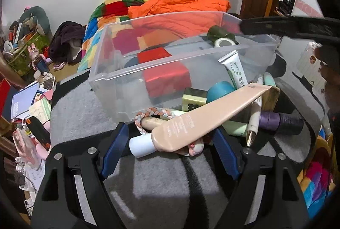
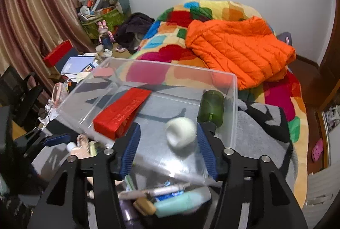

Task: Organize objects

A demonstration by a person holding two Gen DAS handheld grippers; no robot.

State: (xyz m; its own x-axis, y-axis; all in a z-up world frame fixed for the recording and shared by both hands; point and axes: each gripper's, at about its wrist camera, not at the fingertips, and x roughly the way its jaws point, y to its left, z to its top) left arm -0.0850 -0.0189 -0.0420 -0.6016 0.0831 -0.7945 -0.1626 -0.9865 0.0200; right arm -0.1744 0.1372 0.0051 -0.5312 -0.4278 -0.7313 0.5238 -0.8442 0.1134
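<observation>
Both fingers of the left gripper (image 1: 170,144) stand wide apart, straddling the near end of a peach tube (image 1: 204,118) with a pale blue cap; I see no pad touching it, so it lies loose, not clamped. Around that tube, from 11 to 2 o'clock, sits the unsorted heap on the grey blanket (image 1: 85,122): a braided hair band (image 1: 153,112) under the tube, a white pen (image 1: 254,120) with a metal tip, a purple spool (image 1: 280,120), a yellow-green box (image 1: 194,98), a blue jar (image 1: 221,91) and a white tube (image 1: 234,68) leaning at the clear bin (image 1: 106,71).

Fingers of the right gripper (image 2: 167,148) are likewise spread, over the bin's near corner. A white roll of tape (image 2: 180,133) shows between them, blurred, inside the bin or dropping into it; I cannot tell whether either pad touches it, and it looks free.

Farther off, at 12 o'clock, the bin holds only a few things: a red box (image 2: 121,112) toward its left, a dark green bottle (image 2: 211,105) against its right wall, and the tape. Beyond lie an orange jacket (image 2: 240,50) and a patchwork quilt (image 2: 170,23).

My judgement: the sorting is early, perhaps a third done. Three items are in; the tubes, pen, spool, jar, small box and hair band are left outside. The peach tube looks the likeliest next pick.
</observation>
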